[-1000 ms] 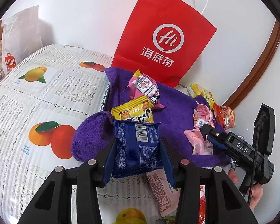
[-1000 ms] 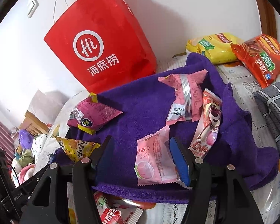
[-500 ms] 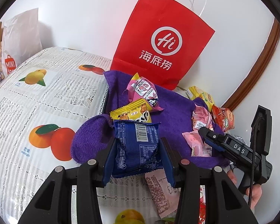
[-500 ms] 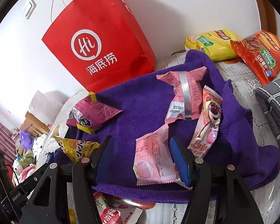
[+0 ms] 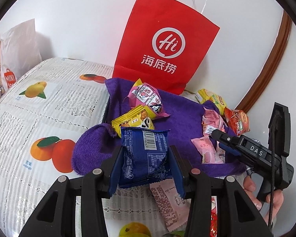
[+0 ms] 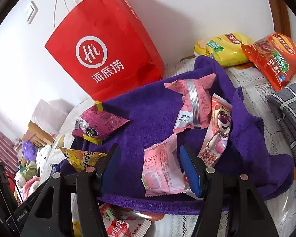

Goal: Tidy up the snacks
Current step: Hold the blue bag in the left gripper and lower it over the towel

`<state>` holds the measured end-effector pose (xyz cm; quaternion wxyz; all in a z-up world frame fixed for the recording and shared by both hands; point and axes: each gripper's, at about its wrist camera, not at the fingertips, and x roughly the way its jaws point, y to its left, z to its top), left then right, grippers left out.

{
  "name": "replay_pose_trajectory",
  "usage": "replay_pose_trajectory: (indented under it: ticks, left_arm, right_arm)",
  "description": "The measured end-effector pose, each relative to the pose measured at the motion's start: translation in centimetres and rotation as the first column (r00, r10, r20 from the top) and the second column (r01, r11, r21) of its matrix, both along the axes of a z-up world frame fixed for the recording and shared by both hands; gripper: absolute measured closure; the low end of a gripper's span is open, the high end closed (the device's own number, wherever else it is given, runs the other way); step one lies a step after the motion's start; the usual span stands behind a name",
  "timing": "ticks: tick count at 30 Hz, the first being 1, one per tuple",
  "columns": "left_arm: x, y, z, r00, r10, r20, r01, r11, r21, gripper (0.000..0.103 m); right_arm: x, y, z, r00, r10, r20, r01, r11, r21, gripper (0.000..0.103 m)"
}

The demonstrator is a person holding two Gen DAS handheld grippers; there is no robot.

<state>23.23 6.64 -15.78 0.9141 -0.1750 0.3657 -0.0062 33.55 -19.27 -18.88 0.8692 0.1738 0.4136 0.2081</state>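
Note:
My left gripper [image 5: 145, 156] is shut on a blue snack packet [image 5: 146, 154], held over the near edge of a purple towel [image 5: 179, 118]. On the towel lie a yellow packet [image 5: 133, 120], a pink-and-purple packet [image 5: 148, 98] and several pink packets [image 5: 205, 150]. My right gripper [image 6: 148, 158] is open and empty, jaws wide, low over the towel [image 6: 148, 118], with a pink peach packet [image 6: 160, 171] between its fingers, untouched. It also shows in the left wrist view [image 5: 227, 144].
A red paper bag [image 5: 165, 43] stands against the wall behind the towel. Yellow [image 6: 223, 47] and orange [image 6: 274, 57] chip bags lie far right. A grey checked cloth [image 6: 292, 114] is at right. More packets [image 5: 169, 201] lie on the fruit-print tablecloth [image 5: 49, 118] near me.
The left gripper with the blue packet has pulled back slightly from the towel. The right gripper has barely shifted and stays open.

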Motion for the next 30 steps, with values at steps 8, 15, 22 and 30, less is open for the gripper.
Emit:
replay_pose_trajectory:
  ticks: [8, 15, 22, 30]
  left_arm:
    - [1.0, -1.0, 1.8, 1.000, -0.030, -0.006, 0.030, 0.999, 0.012, 0.060]
    - [3.0, -3.2, 3.8, 0.998, -0.060, 0.007, 0.059, 0.993, 0.102, 0.060]
    - [4.4, -4.3, 2.9, 0.999, -0.042, 0.013, 0.041, 0.998, 0.047, 0.060]
    - [5.0, -4.3, 1.7, 0.999, -0.040, -0.001, 0.040, 0.999, 0.033, 0.060]
  right_arm:
    - [0.0, -0.1, 0.0, 1.000, -0.004, -0.004, 0.004, 1.000, 0.006, 0.041]
    - [-0.1, -0.2, 0.1, 1.000, -0.007, -0.002, 0.007, 1.000, 0.006, 0.041]
    - [-0.2, -0.6, 0.2, 1.000, -0.018, 0.001, 0.018, 1.000, 0.020, 0.041]
    - [-0.3, -0.9, 0.4, 1.000, -0.025, -0.001, 0.025, 0.999, 0.040, 0.041]
